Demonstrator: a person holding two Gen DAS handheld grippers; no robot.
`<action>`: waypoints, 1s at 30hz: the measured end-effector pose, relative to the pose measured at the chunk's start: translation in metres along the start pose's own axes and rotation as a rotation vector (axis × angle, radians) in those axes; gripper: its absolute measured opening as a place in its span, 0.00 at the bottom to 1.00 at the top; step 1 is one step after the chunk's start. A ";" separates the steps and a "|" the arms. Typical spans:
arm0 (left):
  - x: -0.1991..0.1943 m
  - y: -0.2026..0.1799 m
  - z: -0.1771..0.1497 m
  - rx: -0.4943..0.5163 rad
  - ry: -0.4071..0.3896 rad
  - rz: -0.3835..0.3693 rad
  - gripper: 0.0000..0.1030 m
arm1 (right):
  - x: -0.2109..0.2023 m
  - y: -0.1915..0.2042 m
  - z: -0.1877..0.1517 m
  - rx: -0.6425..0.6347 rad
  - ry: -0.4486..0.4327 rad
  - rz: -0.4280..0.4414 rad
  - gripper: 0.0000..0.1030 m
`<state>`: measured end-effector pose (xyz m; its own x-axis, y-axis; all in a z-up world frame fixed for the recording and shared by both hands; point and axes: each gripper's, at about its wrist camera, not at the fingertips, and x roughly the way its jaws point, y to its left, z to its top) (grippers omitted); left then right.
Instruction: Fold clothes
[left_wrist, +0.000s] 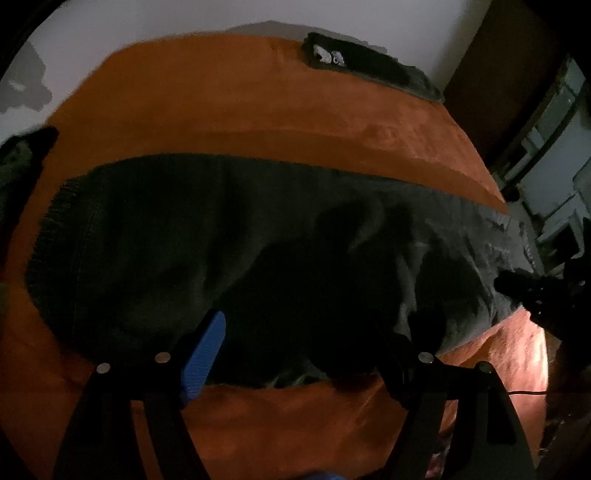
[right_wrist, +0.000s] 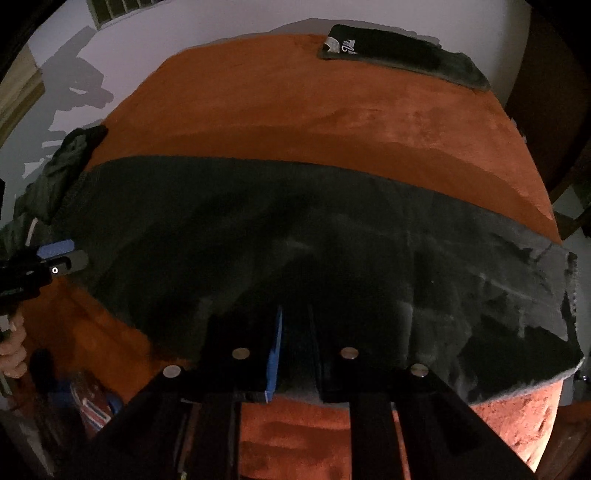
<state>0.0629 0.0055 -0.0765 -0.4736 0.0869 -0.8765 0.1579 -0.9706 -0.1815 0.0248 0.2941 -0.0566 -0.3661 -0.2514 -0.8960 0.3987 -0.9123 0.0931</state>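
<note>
A long dark grey-green garment (left_wrist: 192, 229) (right_wrist: 332, 236) lies spread flat across an orange blanket (left_wrist: 229, 107) (right_wrist: 295, 107). Above its near edge my left gripper (left_wrist: 303, 350) is open, its blue pad and dark finger wide apart with nothing between them. It also shows at the left edge of the right wrist view as the left gripper (right_wrist: 59, 254). My right gripper (right_wrist: 295, 350) hovers over the garment's near edge; a narrow gap shows between its fingers, and the cloth lies loose below. In the left wrist view the right gripper (left_wrist: 517, 288) is a dark shape at the right.
A folded dark garment with a white logo (left_wrist: 369, 66) (right_wrist: 399, 51) rests at the blanket's far edge. A crumpled dark garment (right_wrist: 62, 166) (left_wrist: 18, 158) sits at the left edge. A hand (right_wrist: 13, 350) holds the left tool. White shelving (left_wrist: 554, 155) stands at the right.
</note>
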 end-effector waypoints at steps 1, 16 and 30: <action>-0.004 0.001 -0.002 0.005 -0.009 0.020 0.76 | -0.003 0.000 -0.003 -0.001 -0.006 -0.003 0.16; -0.004 0.073 -0.019 -0.058 -0.168 0.416 0.77 | 0.054 -0.107 -0.061 0.124 -0.132 -0.014 0.55; 0.012 0.148 -0.032 -0.287 -0.094 0.551 0.77 | 0.041 -0.251 -0.104 0.238 -0.142 -0.260 0.22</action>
<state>0.1086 -0.1295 -0.1279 -0.3288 -0.4416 -0.8348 0.6203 -0.7675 0.1617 -0.0029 0.5462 -0.1615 -0.5493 -0.0285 -0.8352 0.0766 -0.9969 -0.0163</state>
